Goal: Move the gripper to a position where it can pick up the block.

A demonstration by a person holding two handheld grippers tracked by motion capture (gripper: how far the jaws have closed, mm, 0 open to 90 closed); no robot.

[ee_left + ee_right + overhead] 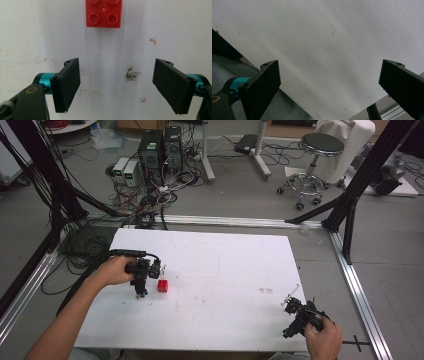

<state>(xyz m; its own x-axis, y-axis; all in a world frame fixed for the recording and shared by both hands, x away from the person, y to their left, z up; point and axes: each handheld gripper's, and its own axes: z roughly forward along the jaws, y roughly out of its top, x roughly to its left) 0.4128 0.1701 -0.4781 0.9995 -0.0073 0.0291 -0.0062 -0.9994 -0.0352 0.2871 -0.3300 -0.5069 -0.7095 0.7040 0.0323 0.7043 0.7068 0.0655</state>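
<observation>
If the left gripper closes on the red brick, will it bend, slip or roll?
The red brick looks like hard moulded plastic, so probably stiff. Its flat sides suggest sliding rather than rolling. Smooth walls might slip slightly.

- No text, label, brand or number can be read anywhere.
- Small red plastic studded brick (104,13): the stud tops show faint raised rings; any lettering is too blurred to read.
- White flat table top (125,50): short orange and blue pen ticks and a dark smudge, none forming a letter or figure.
- Black computer towers (160,147) on the floor beyond the table: front panels too small to show any marking.
</observation>
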